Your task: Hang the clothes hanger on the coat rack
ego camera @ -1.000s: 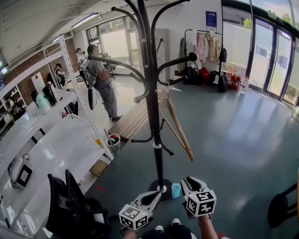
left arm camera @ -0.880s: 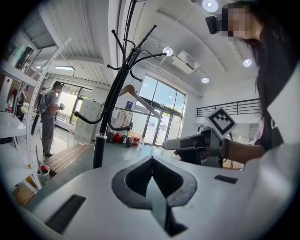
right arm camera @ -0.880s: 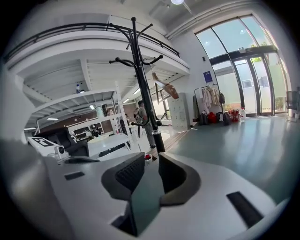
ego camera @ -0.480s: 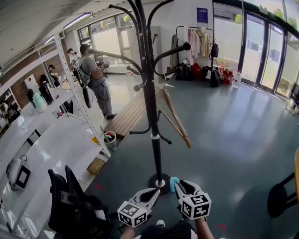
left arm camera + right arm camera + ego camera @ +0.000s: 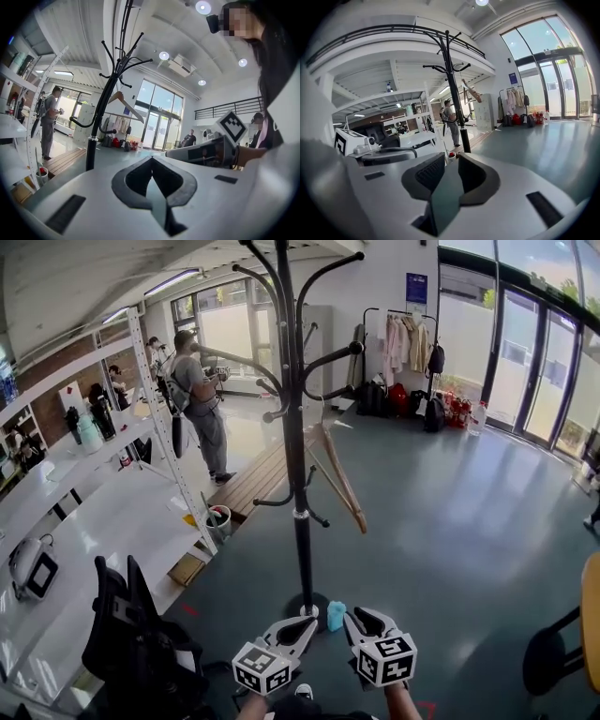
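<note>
A black coat rack is seen standing on the grey floor, its round base just ahead of both grippers. The wooden hanger is found hung by its hook on one of the rack's middle arms, just right of the pole, with its body sloping down to the right, clear of the floor. A small blue object is set on the floor just beside the base.

The left gripper is held low, near the bottom edge of the head view. Its fingers are pressed together at the tips, with nothing caught between them. The right gripper is held just beside it. Its fingers are spread a little, and nothing is pinched. Both grippers are well apart from the hanger.

White shelving is ranged along the left, and a black chair is placed near the lower left corner. A person is seen standing beyond the shelving. A clothes rail is set against the far wall.
</note>
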Available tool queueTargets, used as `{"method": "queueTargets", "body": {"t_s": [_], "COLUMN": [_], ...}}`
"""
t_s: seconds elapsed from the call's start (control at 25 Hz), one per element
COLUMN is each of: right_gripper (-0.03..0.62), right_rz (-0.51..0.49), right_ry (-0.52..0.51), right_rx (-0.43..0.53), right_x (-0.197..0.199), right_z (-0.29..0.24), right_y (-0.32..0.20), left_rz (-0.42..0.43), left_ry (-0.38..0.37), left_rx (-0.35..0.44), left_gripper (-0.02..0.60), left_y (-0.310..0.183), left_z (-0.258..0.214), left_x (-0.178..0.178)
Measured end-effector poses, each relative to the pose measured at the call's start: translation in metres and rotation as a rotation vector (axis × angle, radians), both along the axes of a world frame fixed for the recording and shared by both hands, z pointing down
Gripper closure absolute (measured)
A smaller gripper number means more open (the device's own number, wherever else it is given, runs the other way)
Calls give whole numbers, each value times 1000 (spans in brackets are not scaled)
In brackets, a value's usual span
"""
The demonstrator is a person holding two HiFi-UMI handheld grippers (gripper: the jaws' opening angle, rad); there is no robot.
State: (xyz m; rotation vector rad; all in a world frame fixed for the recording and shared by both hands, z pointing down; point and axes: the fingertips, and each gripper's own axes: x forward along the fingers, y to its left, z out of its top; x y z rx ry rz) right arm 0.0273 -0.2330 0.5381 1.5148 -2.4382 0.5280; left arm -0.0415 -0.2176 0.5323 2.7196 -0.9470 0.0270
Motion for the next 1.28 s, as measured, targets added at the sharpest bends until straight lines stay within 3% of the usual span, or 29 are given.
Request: {"method": "queueTargets", "body": {"t_s": [0.56,0.88,1.28], "right_gripper": [537,567,583], "right_rz": [-53,-104,-121], "right_ry": [6,-10,1], "right_rx": [-53,-72,-51], "right_x": [75,72,43], "right_z": [19,27,22], "right_y": [133,169,183], "left_rz": [-40,-90,-82], "left_ry": [11,-7,-17], "left_rx": [-69,-79,-42], "left_gripper": [581,581,581], "left_y": [135,179,188], "left_z": [18,19,8], "left_x": [82,81,64]}}
